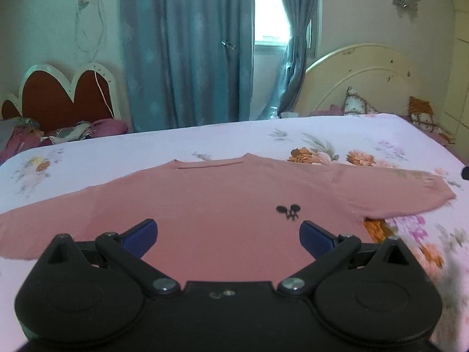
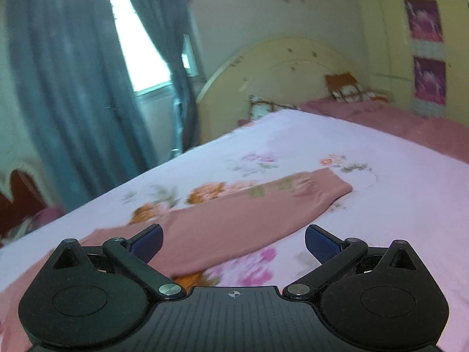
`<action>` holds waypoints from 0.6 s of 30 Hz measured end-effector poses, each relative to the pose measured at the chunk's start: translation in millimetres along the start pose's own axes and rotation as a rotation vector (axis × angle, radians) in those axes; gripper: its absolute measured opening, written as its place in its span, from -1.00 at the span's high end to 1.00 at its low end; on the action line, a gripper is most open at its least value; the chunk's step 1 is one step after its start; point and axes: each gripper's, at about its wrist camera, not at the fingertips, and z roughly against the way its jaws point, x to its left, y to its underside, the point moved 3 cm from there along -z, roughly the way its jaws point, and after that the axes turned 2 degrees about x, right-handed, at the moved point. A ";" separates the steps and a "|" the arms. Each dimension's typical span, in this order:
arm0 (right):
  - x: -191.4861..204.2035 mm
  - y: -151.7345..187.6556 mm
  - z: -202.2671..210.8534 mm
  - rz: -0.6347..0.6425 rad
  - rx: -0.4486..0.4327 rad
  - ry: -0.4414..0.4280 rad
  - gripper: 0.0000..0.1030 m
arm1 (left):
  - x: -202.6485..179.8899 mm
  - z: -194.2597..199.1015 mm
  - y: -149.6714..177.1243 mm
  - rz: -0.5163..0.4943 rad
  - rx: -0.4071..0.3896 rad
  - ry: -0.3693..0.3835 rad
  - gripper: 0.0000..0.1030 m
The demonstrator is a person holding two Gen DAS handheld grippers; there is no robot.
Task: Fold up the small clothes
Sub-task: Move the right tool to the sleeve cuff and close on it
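Pretty busy room past the fingers: straight ahead hang long blue-grey curtains [image 1: 187, 50] around a bright window [image 1: 271, 8], with a red heart-shaped headboard with white trim [image 1: 63, 94] off to the far left. Ahead on the right sits a cream arched wooden headboard [image 1: 360, 73] with patterned pillows [image 1: 356, 102] leaning on it. The white floral bedsheet [image 1: 337, 135] covers everything underneath.

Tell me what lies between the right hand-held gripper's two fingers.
In the right wrist view, the pink shirt's sleeve and floral bedsheet lie between the open right hand-held gripper fingers.
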 end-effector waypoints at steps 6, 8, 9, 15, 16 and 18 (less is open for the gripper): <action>-63.0 -28.7 -66.5 -0.095 0.054 0.056 -0.28 | -39.9 -49.8 -16.4 0.009 0.074 -0.014 -1.00; -97.9 -37.0 -98.8 -0.143 0.069 0.066 -0.28 | -49.5 -61.4 -15.6 0.012 0.098 -0.009 -1.00; -110.9 -38.4 -110.9 -0.168 0.080 0.068 -0.11 | -52.2 -67.6 -14.6 0.022 0.114 -0.003 -1.00; -154.8 -32.4 -155.8 -0.273 0.134 0.080 0.11 | -62.2 -101.5 -12.0 0.058 0.200 0.004 -1.00; -159.6 -30.0 -160.5 -0.286 0.145 0.084 0.11 | -64.0 -105.4 -12.6 0.056 0.210 0.001 -1.00; -170.3 -26.8 -167.8 -0.319 0.165 0.073 0.11 | -68.8 -112.9 -15.6 0.052 0.220 -0.001 -1.00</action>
